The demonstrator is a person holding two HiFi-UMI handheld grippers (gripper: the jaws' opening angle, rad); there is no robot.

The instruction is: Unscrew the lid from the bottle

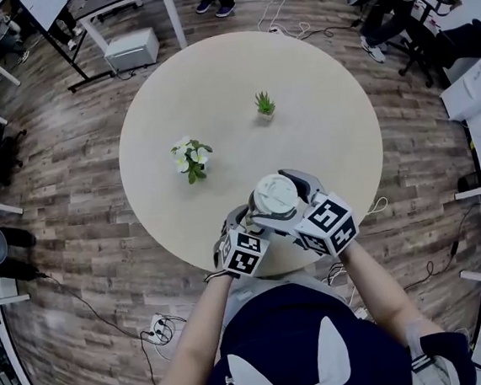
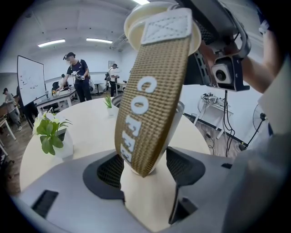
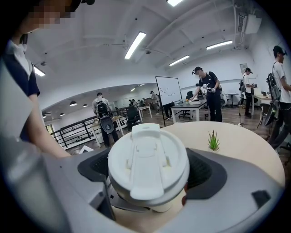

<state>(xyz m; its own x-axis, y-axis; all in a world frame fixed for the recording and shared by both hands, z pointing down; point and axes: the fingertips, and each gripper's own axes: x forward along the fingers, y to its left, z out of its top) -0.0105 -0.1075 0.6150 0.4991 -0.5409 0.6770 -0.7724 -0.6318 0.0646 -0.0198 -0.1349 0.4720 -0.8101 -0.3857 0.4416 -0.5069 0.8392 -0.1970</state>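
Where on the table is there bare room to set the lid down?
Bare: table right of the small green plant, and left of the flower pot. Crowded: near edge, where left gripper and right gripper hold the bottle.

Matt plastic lid [image 3: 148, 168], rough woven cloth strap [image 2: 152, 91], smooth table [image 1: 321, 146].

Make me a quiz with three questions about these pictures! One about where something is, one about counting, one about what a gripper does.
1. Where is the bottle? A. on the floor B. on a chair C. held by both grippers
2. How many plants stand on the table? A. two B. one C. five
3. What is the right gripper doing? A. hanging open, empty B. clamping the white lid C. holding a plant
Answers: C, left gripper grips its base, right its lid; A, one flowering plant, one spiky plant; B, its jaws press the lid's sides.
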